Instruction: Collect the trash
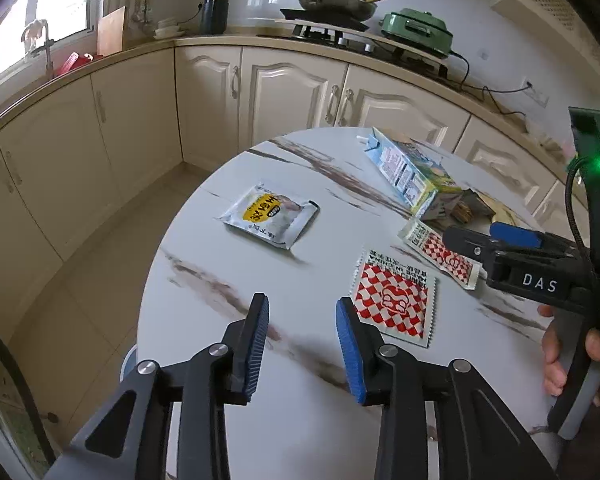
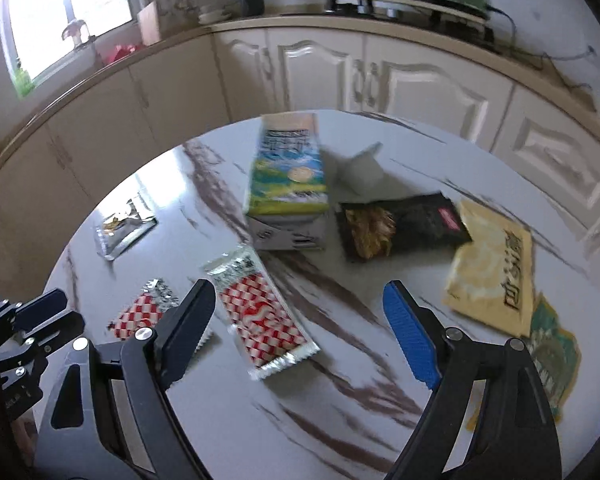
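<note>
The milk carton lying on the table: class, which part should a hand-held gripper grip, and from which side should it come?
Grip the milk carton across its two long side walls, near the middle, coming from above. It lies flat on the marble table, so those parallel walls are exposed; the black snack bag lies close on one side.

Cream cabinets, bright window, tiled floor

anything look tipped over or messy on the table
Yes: the milk carton lies on its side on the marble table rather than upright, and the dark snack bag beside it is torn open.
</note>
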`<action>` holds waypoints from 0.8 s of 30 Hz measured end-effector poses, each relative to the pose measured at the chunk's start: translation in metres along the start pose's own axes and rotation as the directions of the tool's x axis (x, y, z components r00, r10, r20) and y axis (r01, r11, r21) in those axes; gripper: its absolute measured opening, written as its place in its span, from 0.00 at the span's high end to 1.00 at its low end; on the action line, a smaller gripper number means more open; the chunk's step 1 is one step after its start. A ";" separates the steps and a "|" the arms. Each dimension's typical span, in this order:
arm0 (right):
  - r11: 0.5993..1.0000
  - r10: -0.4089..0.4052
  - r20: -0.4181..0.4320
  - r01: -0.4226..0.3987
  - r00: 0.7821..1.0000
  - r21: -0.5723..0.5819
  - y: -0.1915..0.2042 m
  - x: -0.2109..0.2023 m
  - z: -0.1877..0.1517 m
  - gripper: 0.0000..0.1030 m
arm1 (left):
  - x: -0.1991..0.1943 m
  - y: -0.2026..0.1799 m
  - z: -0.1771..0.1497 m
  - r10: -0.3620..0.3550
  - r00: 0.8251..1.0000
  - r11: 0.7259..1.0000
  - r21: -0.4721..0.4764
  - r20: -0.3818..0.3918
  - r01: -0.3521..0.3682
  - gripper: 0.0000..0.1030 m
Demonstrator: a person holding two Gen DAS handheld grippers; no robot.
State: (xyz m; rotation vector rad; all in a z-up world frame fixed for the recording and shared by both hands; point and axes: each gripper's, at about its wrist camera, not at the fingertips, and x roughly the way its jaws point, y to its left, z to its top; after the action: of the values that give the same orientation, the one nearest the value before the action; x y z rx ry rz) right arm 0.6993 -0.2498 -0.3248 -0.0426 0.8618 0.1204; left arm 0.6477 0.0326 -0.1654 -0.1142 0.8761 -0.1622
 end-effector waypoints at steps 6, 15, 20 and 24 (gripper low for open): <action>1.000 -0.010 0.017 0.010 1.000 0.016 0.002 0.012 0.024 0.17 | 0.007 0.014 0.015 0.028 1.000 0.999 -0.018 0.004 -0.028 0.59; 1.000 -0.021 -0.006 0.021 1.000 -0.020 0.013 0.049 0.057 0.26 | 0.033 0.027 0.048 0.060 0.998 0.997 0.049 0.006 -0.060 0.38; 1.000 -0.022 -0.027 0.021 0.999 -0.011 0.008 0.065 0.058 0.56 | 0.048 0.030 0.059 0.050 0.999 0.997 0.055 0.004 -0.051 0.38; 1.000 0.001 -0.002 -0.001 1.000 -0.019 0.009 0.059 0.054 0.57 | 0.061 0.030 0.063 0.051 0.999 0.994 0.095 -0.010 -0.050 0.38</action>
State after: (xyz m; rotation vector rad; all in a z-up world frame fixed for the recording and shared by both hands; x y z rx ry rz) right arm 0.7773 -0.2310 -0.3346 -0.0599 0.8631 0.1290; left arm 0.7379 0.0522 -0.1762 -0.0025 0.8814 -0.1570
